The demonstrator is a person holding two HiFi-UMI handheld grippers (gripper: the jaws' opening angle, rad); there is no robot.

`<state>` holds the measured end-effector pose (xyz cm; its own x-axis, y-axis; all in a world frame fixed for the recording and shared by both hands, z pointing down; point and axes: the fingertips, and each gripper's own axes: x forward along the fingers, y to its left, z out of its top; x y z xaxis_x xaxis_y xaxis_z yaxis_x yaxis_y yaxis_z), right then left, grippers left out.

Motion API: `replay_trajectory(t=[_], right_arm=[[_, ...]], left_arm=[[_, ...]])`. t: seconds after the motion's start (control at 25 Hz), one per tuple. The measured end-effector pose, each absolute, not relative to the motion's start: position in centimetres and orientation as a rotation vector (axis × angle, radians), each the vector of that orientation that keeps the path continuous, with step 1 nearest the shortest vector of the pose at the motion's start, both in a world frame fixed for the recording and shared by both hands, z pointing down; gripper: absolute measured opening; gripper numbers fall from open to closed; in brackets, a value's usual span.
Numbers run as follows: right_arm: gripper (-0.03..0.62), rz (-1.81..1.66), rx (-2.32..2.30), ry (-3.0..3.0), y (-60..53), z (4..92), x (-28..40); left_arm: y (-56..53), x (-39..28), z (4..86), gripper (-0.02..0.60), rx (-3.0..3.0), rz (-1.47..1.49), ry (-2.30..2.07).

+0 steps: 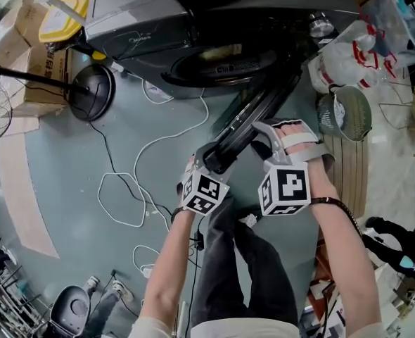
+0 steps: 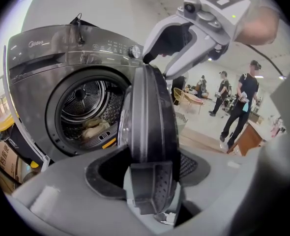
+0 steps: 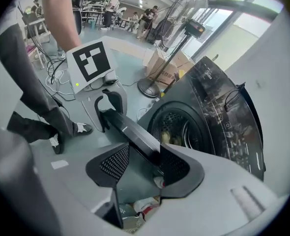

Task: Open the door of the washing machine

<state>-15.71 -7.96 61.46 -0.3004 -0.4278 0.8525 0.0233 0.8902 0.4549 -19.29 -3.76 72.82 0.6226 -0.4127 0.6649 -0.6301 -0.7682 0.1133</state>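
The one washer's [image 1: 144, 37] single door [image 1: 260, 104] stands open, its rim clamped by two: left gripper [image 1: 211, 155], right gripper [image 1: 264, 134].

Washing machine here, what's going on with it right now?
A person has a gripper in each hand. The left gripper and the right gripper both have their fingers closed on the rim of the door. The door stands swung well out from the washing machine, so the drum is exposed, with some laundry lying inside.

Grey floor [image 1: 53, 174], black fan base [image 1: 91, 91], cardboard boxes [image 1: 42, 65]
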Motion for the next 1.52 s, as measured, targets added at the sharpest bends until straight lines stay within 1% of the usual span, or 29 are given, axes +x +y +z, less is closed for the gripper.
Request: replay_trajectory(t=[0.08, 0.12, 0.16, 0.2, 0.28, 0.36, 0.52, 0.6, 0.64, 0.72, 0.84, 0.88, 1.04, 1.48, 1.52], right_arm=[[0.188, -0.402, 0.345, -1.872, -7.1, 61.1, -15.1], [0.169, -0.352, 0.384, -1.913, -6.6, 60.7, -14.8], [0.065, -0.29, 0.433, -1.961, -6.0, 60.3, -14.4], [0.0, -0.232, 0.484, -2.003, -5.5, 60.0, -13.9], [-0.002, -0.163, 0.566, -2.033, -4.6, 59.8, -12.4], [0.0, -0.077, 0.646, -2.046, -4.2, 60.1, -10.6], [0.011, 0.262, 0.87, -2.187, -4.6, 59.0, -8.4], [0.042, 0.345, 0.933, -2.243, -4.5, 58.0, -8.0], [0.078, 0.363, 0.937, -2.251, -4.1, 57.8, -7.9], [0.113, 0.398, 0.926, -2.249, -3.2, 58.1, -7.5], [0.186, 0.499, 0.954, -2.238, -2.3, 58.8, -6.3], [0.199, 0.534, 0.965, -2.237, -2.0, 59.0, -5.8], [0.201, 0.612, 1.009, -2.225, -0.8, 59.8, -3.9], [0.201, 0.696, 1.157, -2.173, 1.1, 60.5, 1.1], [0.201, 0.701, 1.174, -2.167, 1.1, 60.5, 1.5]], left_arm=[[-2.9, -18.5, 72.7, 0.304, 2.501, 0.888, -0.83], [-2.6, -18.1, 72.7, 0.304, 2.494, 0.877, -0.832], [-2.3, -17.8, 72.6, 0.304, 2.486, 0.866, -0.836], [-1.9, -17.4, 72.6, 0.304, 2.479, 0.859, -0.838], [-1.1, -16.7, 72.6, 0.304, 2.471, 0.848, -0.835], [-0.3, -15.8, 72.5, 0.304, 2.464, 0.837, -0.825], [1.3, -13.8, 72.4, 0.311, 2.46, 0.84, -0.773], [2.2, -12.8, 72.2, 0.325, 2.47, 0.853, -0.724], [2.6, -12.4, 72.2, 0.331, 2.477, 0.857, -0.702], [3.4, -11.5, 72.0, 0.342, 2.485, 0.862, -0.669], [4.5, -10.0, 71.9, 0.353, 2.487, 0.856, -0.633], [4.7, -9.4, 71.8, 0.354, 2.49, 0.843, -0.622], [5.9, -7.1, 71.6, 0.367, 2.506, 0.816, -0.557], [8.9, -1.3, 71.2, 0.367, 2.585, 0.903, -0.314], [9.0, -0.8, 71.2, 0.359, 2.598, 0.914, -0.289]])
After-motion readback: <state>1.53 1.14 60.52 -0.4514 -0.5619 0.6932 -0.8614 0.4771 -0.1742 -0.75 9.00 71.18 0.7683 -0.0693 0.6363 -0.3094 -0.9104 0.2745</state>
